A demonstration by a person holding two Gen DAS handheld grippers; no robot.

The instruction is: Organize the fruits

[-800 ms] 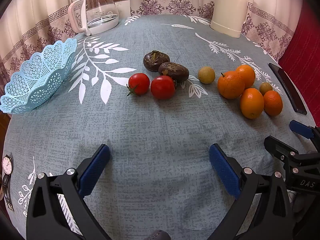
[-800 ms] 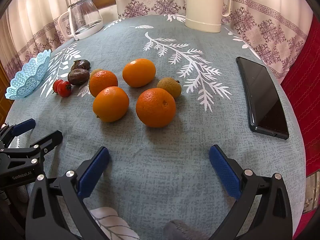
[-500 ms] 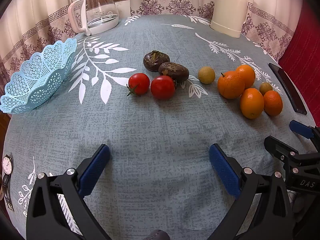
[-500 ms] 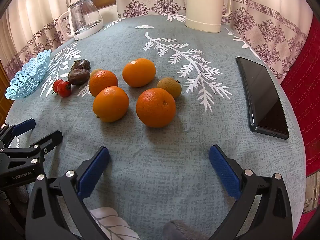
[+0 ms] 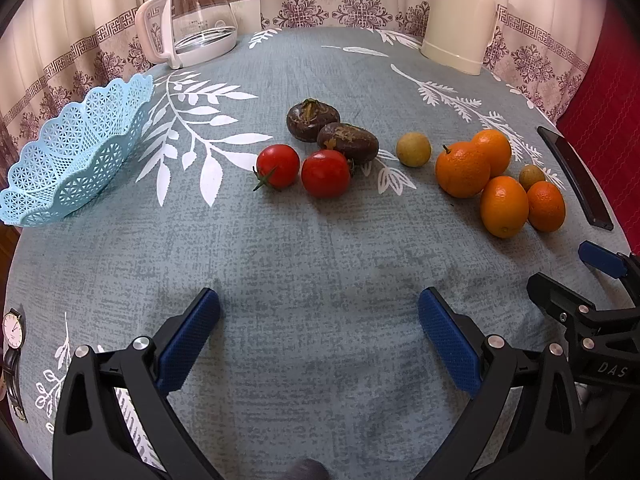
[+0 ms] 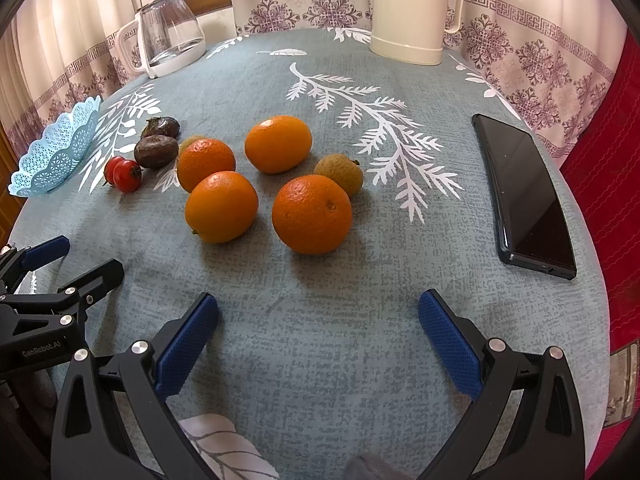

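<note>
**Though set to start, nothing sorted yet**

While hovering low over the near edge of the tablecloth (image 5: 320, 248), spread wide and empty: left gripper (image 5: 319, 320), blue pads (image 5: 188, 340) well apart, nothing between them. Same for the right gripper (image 6: 319, 320), released and holding nothing, just to the right of its partner.

Farther out, every fruit loose on the cloth. On the right, four oranges (image 6: 312, 214) bunched together, with a small brownish longan (image 6: 339, 173) touching the far side of the nearest one. Toward the middle, a second longan (image 5: 413, 149) alone, then two cherry tomatoes (image 5: 325, 173) side by side, with two dark water chestnuts (image 5: 347, 142) just behind them. On the left, well apart from all the fruit, the light blue lattice basket (image 5: 60, 196), tilted at the table edge and, as far as visible, empty.

Judged from this: none of the task done, all ten pieces left to move, presumably into the basket. Oranges nearest the right gripper, tomatoes nearest the left.

Not part of the job: phone (image 6: 524, 196) at far right, wristwatch (image 5: 12, 332) at near left, glass kettle (image 5: 192, 16) and cream thermos (image 5: 460, 16) at the far edge.
</note>
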